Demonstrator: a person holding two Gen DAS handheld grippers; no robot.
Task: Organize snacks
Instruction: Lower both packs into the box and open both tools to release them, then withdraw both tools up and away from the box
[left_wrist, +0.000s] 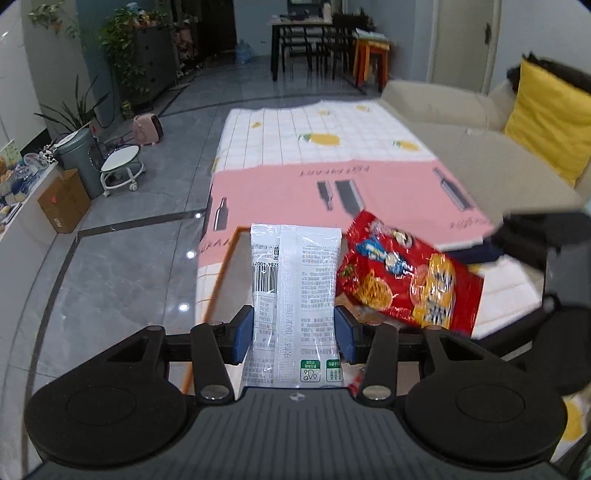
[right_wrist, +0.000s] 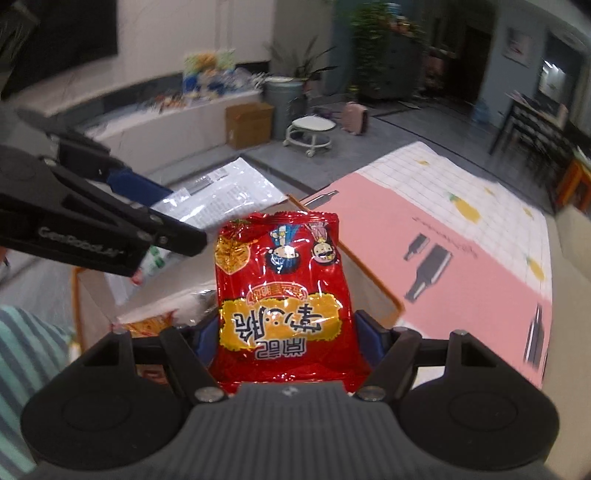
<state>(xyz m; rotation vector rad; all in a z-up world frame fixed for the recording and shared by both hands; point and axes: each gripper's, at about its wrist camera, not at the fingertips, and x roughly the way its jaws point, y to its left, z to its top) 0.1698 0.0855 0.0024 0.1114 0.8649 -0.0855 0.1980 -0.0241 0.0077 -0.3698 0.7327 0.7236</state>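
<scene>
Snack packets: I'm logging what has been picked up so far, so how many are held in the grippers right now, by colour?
White packet, clamped in the left gripper: 1
Red packet, clamped in the right gripper: 1
Total held: 2

Each wrist camera looks forward along its own fingers from close above the table (left_wrist: 388, 188), the left facing down its length, the right across it, both sharing the red packet (right_wrist: 284, 295) and white packet (left_wrist: 295, 295).
</scene>
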